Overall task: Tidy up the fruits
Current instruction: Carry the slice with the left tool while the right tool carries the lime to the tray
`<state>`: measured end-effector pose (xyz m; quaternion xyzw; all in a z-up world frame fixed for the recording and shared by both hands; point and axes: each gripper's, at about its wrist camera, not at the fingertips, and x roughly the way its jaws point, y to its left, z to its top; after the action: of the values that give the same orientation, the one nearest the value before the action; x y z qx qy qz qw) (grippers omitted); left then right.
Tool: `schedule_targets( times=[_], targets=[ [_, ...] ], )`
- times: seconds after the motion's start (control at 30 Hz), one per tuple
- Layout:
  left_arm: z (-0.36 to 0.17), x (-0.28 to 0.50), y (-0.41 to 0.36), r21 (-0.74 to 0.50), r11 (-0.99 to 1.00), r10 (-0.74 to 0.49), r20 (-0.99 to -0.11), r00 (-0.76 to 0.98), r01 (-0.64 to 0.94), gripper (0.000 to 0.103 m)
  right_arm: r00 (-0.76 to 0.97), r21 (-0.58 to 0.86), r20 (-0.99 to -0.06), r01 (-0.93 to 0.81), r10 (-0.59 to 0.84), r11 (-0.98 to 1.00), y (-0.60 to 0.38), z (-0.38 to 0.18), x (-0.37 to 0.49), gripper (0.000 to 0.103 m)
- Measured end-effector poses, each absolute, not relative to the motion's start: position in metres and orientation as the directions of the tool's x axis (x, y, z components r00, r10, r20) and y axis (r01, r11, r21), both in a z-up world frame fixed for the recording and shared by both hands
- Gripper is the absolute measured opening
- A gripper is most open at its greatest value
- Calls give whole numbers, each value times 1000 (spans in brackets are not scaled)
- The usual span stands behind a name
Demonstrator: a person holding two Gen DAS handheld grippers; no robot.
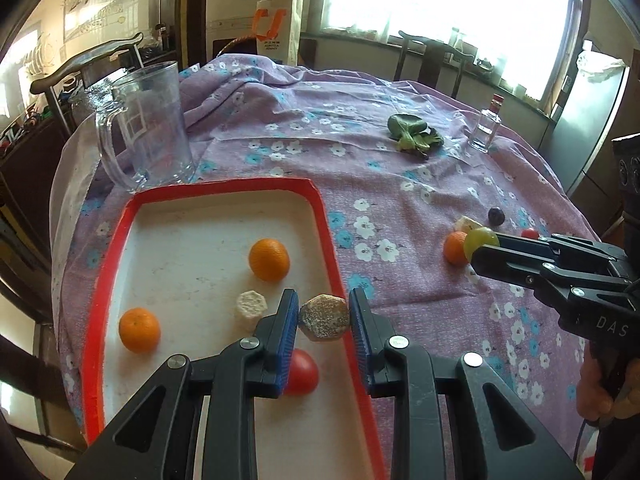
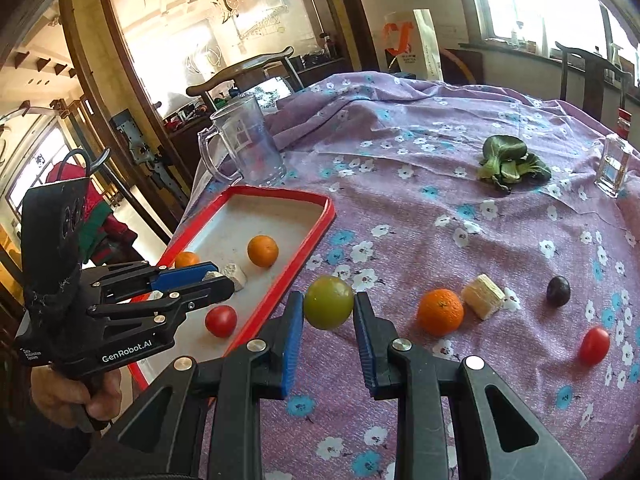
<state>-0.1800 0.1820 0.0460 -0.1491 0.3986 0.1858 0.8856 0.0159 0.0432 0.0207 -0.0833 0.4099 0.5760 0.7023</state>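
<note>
Table [image 2: 400, 240] (floral cloth), tray [image 2: 316, 216], mug [image 2: 244, 148], bottle [image 2: 612, 168]

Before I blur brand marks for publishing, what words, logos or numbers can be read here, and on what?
"GenRobot.AI": black left hand-held gripper body.
"DAS": black right hand-held gripper body, cut off.
Small white print beside "GenRobot.AI": too small.
White paper bag with orange logo: dark print under logo, blurred.

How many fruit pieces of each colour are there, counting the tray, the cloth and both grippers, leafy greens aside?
Oranges: 3
Red tomatoes: 2
Green round fruit: 1
Dark purple fruit: 1
Pale cut chunks: 3
Total: 10
</note>
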Motion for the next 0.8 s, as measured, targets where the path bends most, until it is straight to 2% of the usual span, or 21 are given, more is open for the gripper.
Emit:
schedule_targets(
  times=[0.8],
  targets=[
    [37,-198,256,-154,816,258,-764,591,-557,25,-74,363,-689,-896,721,255,143,16,-1,26]
  ],
)
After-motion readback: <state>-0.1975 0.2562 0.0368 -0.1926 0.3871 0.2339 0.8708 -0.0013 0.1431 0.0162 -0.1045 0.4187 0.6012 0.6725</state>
